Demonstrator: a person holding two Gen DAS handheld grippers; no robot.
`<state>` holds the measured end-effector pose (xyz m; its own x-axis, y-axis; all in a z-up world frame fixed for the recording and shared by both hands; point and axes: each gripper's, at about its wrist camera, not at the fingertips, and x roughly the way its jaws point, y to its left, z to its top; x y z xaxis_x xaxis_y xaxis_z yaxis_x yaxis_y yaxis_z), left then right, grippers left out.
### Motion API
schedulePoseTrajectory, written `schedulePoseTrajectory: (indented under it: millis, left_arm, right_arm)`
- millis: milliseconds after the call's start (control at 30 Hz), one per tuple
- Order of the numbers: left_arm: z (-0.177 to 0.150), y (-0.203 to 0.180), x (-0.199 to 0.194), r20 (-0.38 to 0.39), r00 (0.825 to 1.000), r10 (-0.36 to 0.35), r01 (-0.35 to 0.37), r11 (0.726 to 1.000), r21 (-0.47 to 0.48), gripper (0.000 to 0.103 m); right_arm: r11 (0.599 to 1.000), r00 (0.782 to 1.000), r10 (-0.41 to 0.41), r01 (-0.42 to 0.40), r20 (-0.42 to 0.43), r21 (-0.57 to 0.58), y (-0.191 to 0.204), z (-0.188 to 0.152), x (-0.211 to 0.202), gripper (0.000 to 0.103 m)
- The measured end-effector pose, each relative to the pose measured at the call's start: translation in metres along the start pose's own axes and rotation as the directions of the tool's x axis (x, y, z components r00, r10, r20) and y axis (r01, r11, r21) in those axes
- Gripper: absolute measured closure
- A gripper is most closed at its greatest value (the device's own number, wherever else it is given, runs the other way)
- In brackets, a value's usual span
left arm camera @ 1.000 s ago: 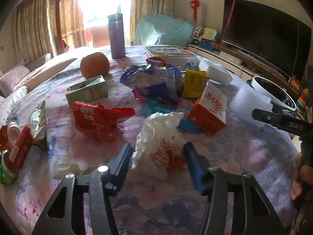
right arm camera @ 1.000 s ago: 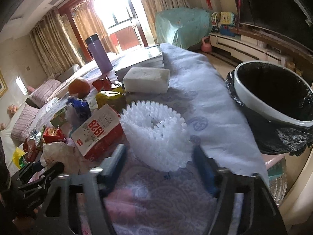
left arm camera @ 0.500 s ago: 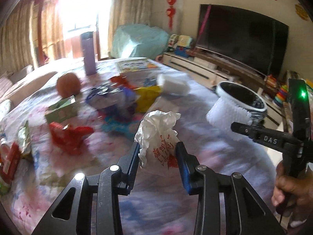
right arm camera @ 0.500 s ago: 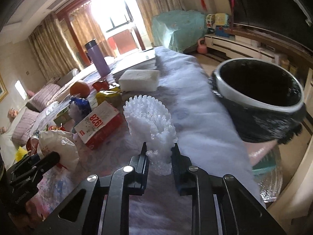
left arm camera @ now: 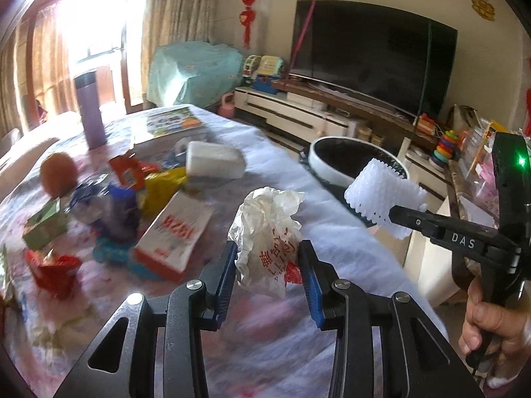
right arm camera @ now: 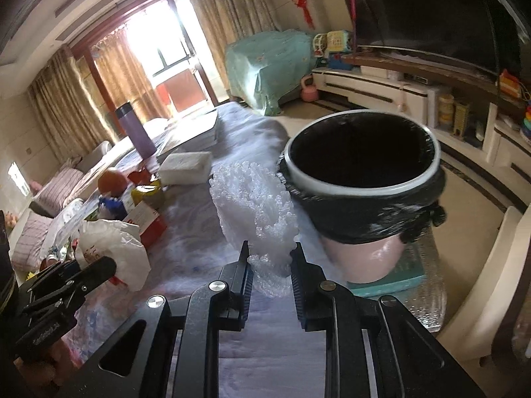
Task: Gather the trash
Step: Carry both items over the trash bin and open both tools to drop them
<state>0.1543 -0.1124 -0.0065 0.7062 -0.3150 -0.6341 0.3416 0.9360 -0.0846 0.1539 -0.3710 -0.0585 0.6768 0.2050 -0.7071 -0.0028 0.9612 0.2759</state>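
Observation:
My left gripper [left arm camera: 267, 262] is shut on a crumpled white plastic bag [left arm camera: 268, 229] with red print, held above the table. My right gripper [right arm camera: 269, 258] is shut on a white foam net sleeve [right arm camera: 255, 202] and holds it just left of the trash bin [right arm camera: 361, 179], a white-rimmed bin lined with a black bag. In the left wrist view the foam sleeve [left arm camera: 381, 195] hangs in front of the bin [left arm camera: 335, 156]. The bag also shows in the right wrist view [right arm camera: 113, 248]. More trash lies on the table: a red-and-white carton [left arm camera: 176, 235], a red wrapper [left arm camera: 53, 268], a blue wrapper [left arm camera: 109, 205], a yellow packet [left arm camera: 162, 185].
A purple flask [left arm camera: 89, 109], an orange [left arm camera: 58, 172], a green box [left arm camera: 43, 225], a white tissue pack [left arm camera: 215, 164] and books [left arm camera: 169, 126] are on the flowered tablecloth [left arm camera: 332, 222]. The bin stands off the table's right edge. A TV [left arm camera: 371, 53] stands behind it.
Both grippers closed on their items and lifted them off the table. Both swung right toward the bin; the foam sleeve now sits beside the bin's rim.

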Motion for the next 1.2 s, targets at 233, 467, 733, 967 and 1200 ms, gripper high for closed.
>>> schedulePoseTrajectory:
  millis: [233,467,733,967,1200]
  left_arm:
    - [0.024,-0.011,0.034,-0.009,0.999,-0.034,0.034,0.999,0.030,0.067]
    - [0.042,-0.024,0.062,-0.017,0.998,-0.066,0.066,0.997,0.050,0.067]
    - [0.060,-0.035,0.087,-0.026,0.996,-0.091,0.092,0.993,0.069,0.067]
    - [0.078,-0.046,0.107,-0.036,0.993,-0.113,0.115,0.990,0.083,0.066]
    - [0.102,-0.054,0.132,-0.042,0.991,-0.128,0.131,0.988,0.081,0.066]
  right_arm:
    - [0.999,0.999,-0.046,0.046,0.020,0.011,-0.022,0.012,-0.011,0.082]
    - [0.997,0.997,-0.079,0.078,0.028,0.023,-0.039,0.024,-0.013,0.082]
    - [0.994,0.995,-0.100,0.099,0.023,0.040,-0.053,0.035,-0.008,0.082]
    - [0.993,0.993,-0.113,0.112,0.025,0.043,-0.066,0.050,-0.005,0.082]
    - [0.992,0.992,-0.124,0.124,0.023,0.037,-0.078,0.070,0.001,0.081]
